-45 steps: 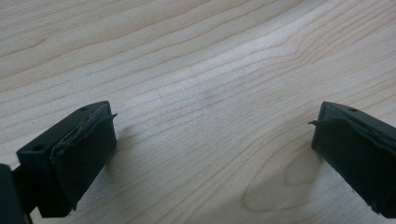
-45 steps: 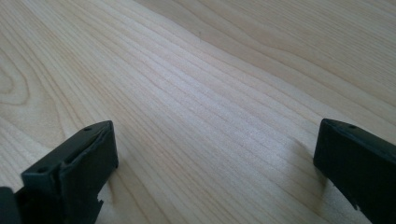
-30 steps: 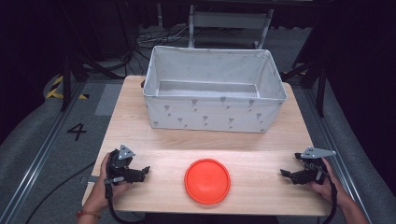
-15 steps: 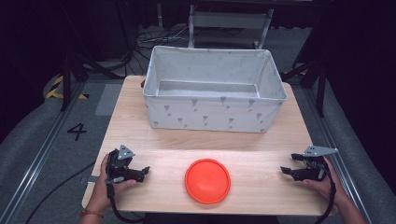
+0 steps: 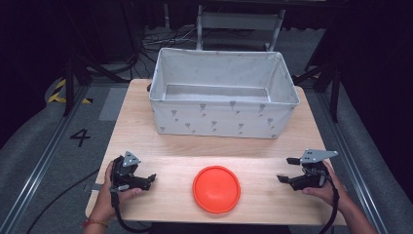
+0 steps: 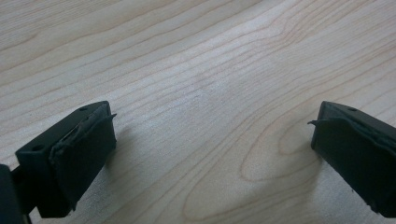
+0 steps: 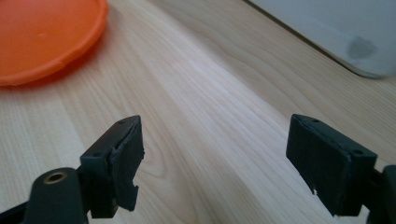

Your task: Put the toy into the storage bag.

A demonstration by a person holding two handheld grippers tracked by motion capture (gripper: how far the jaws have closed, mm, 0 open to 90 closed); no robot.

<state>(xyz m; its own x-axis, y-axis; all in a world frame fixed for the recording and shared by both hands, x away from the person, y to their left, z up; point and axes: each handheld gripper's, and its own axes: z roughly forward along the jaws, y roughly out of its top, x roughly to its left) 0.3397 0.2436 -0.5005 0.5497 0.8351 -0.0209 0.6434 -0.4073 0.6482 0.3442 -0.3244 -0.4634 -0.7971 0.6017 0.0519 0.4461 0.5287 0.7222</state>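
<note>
An orange disc point(image 5: 216, 189) lies flat near the front edge of the wooden surface point(image 5: 170, 156), before a grey fabric bin point(image 5: 221, 105). It sits between both tools, roughly midway. The left tool point(image 5: 146, 179) and right tool point(image 5: 285, 176) rest wide apart, holding nothing.

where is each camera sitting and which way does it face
High view: fixed above the person's side, looking forward and down on the table, fabric bin and orange disc; both hands show, with the left gripper and right gripper.
Left gripper view: rides the left gripper, looking down at bare wood between its open jaws.
Right gripper view: rides the right gripper, facing across the table; jaws open.
Shared: the high and right gripper views both show the disc and bin.
</note>
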